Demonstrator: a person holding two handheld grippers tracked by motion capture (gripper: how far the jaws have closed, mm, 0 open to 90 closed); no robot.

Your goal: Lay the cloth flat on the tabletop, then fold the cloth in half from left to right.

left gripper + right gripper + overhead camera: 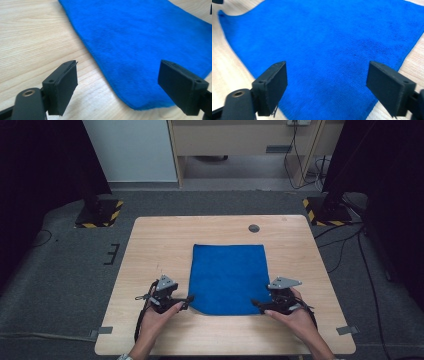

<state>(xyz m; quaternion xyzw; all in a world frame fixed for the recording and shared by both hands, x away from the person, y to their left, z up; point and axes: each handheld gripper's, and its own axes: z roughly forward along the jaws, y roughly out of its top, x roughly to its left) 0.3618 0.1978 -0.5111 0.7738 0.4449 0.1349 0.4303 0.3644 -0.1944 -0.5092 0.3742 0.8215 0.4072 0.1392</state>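
A blue cloth point(227, 277) lies flat on the wooden table point(160, 240), its long side running away from me. My left gripper point(189, 299) is held low at the cloth's near left corner, pointing right toward it. In the left gripper view the jaws stand wide apart around the rounded corner of the cloth point(150, 37), and the left gripper point(120, 80) is open with the pads off the fabric. My right gripper point(256, 303) sits at the near right corner. In the right gripper view the right gripper point(325, 80) is open above the cloth point(324, 50).
A small round grey grommet point(254, 228) sits in the table near its far edge. Tape tabs point(105, 330) mark the near corners. On the carpet beyond the table stand two bases with yellow-black stripes point(100, 215), and cables trail at the right.
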